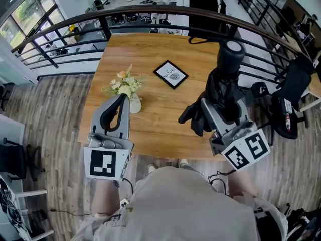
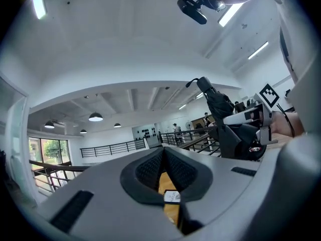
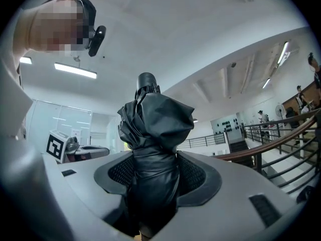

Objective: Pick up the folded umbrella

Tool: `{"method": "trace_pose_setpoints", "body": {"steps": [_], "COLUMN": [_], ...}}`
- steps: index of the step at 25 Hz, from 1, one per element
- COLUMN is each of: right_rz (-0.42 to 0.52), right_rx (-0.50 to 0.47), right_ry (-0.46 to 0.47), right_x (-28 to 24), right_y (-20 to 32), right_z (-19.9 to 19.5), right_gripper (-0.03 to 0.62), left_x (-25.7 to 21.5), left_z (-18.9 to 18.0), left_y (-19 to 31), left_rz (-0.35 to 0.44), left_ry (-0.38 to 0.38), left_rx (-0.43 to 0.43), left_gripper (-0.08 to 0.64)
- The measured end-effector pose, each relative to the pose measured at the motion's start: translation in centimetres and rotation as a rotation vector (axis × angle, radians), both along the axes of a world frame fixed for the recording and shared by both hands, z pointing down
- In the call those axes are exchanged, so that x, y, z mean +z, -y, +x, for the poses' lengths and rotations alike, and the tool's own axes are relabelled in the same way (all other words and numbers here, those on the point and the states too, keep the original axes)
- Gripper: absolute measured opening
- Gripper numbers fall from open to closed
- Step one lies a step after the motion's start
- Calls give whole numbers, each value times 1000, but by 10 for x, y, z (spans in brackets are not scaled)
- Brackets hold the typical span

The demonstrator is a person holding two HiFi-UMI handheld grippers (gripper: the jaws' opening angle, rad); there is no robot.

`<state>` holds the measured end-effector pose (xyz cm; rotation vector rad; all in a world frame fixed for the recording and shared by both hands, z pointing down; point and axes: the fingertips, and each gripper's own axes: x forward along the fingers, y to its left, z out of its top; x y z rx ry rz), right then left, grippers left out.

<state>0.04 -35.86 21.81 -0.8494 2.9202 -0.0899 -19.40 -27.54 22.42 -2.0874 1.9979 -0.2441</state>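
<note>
The folded black umbrella point(image 1: 222, 87) is held up above the wooden table point(image 1: 150, 51), with its handle end pointing away from me. My right gripper point(image 1: 216, 107) is shut on it around the wrapped middle. In the right gripper view the umbrella point(image 3: 153, 134) fills the gap between the pads and its crumpled fabric bunches out past them. My left gripper point(image 1: 122, 98) hovers at the table's left front, jaws together and holding nothing. The left gripper view shows the umbrella point(image 2: 219, 117) off to the right in the right gripper point(image 2: 248, 118).
A small vase of flowers point(image 1: 127, 88) stands right beside the left gripper's tips. A black-framed picture point(image 1: 171, 74) lies at the table's middle. A curved dark railing point(image 1: 150, 13) runs behind the table, and a black chair point(image 1: 293, 92) stands at the right.
</note>
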Motion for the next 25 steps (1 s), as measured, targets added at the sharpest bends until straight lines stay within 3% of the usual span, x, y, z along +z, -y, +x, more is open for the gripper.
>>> {"method": "trace_pose_setpoints", "body": {"steps": [8,25], "right_rz": [-88,-91], "right_rx": [-3,10], "right_ry": [-82,-102], "right_x": [47,46], "right_y": [0,15], "right_z": [3,6], "right_gripper": [265,268], "left_x": [41,50], "left_z": [1,3], "left_y": [1,3], "left_rz": [-88,-132], "left_ry": [-39,-72], "left_rx": [-7,3], "left_gripper": [17,17]}}
